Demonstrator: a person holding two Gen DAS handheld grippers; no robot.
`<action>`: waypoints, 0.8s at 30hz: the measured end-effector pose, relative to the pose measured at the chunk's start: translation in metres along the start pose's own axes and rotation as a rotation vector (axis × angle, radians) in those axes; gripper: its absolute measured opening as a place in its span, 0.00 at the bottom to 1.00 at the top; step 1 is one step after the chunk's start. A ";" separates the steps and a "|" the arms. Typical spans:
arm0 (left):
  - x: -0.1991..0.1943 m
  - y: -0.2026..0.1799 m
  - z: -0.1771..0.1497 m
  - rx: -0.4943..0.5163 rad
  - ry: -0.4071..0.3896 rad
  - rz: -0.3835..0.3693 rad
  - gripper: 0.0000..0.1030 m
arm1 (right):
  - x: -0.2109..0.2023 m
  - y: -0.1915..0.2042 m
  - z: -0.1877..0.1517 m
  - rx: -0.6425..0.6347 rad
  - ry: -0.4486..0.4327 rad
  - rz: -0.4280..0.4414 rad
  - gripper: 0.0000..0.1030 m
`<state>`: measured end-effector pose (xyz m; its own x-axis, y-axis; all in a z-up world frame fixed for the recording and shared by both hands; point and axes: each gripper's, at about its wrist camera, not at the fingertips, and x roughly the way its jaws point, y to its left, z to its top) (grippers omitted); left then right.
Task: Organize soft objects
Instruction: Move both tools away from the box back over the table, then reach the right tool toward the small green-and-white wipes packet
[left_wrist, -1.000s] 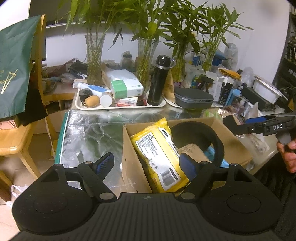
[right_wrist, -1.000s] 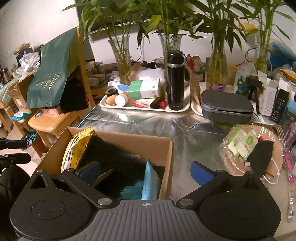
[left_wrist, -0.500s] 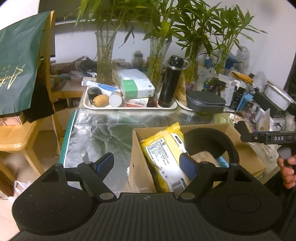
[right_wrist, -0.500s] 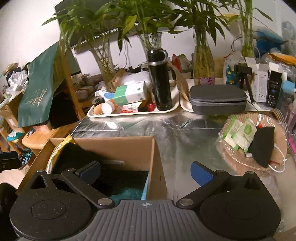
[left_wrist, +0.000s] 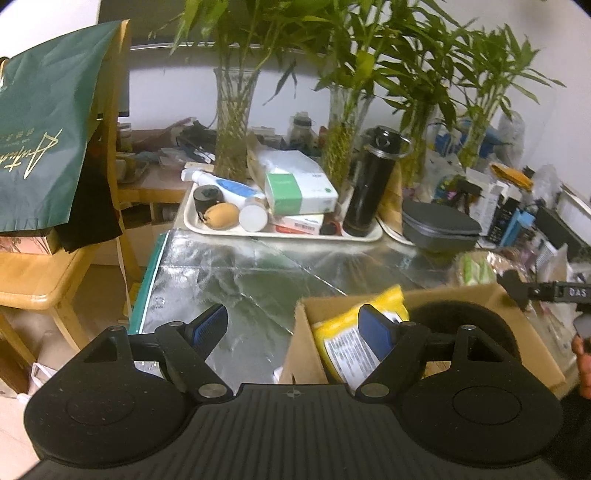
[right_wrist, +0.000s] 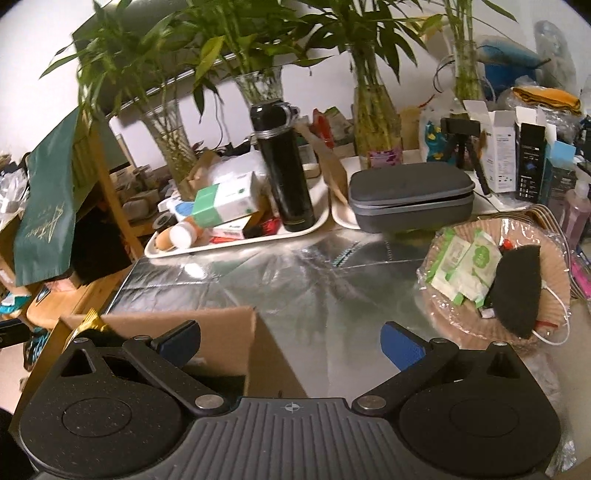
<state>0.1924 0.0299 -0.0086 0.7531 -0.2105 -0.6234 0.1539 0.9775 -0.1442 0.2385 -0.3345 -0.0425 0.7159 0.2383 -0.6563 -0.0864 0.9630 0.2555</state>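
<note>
Both grippers, left gripper (left_wrist: 295, 325) and right gripper (right_wrist: 290, 343), gape wide, empty. Step: between picks. Next: right reaches black face mask (right_wrist: 515, 291) on far-right plate (right_wrist: 454, 321), carries to cardboard box (left_wrist: 303, 347).

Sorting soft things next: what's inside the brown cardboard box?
The brown cardboard box holds an upright yellow printed packet beside a round black padded thing; the gripper covers whatever lies lower.

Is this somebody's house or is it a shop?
Most likely somebody's home: a cluttered table with bamboo stalks in glass vases, a white tray of household bits, a wooden chair with a green bag hung over it, and a cardboard box being filled.
</note>
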 end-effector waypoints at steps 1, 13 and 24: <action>0.003 0.001 0.002 -0.008 -0.001 0.002 0.76 | 0.002 -0.001 0.001 0.005 0.001 -0.003 1.00; 0.045 0.025 0.019 -0.120 -0.018 0.036 0.76 | 0.032 -0.006 0.018 0.002 0.008 -0.030 1.00; 0.096 0.044 0.025 -0.182 -0.010 0.074 0.76 | 0.063 -0.015 0.032 0.002 0.025 -0.057 1.00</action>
<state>0.2873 0.0534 -0.0556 0.7642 -0.1370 -0.6303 -0.0199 0.9717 -0.2353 0.3070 -0.3379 -0.0648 0.7022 0.1861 -0.6872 -0.0442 0.9748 0.2188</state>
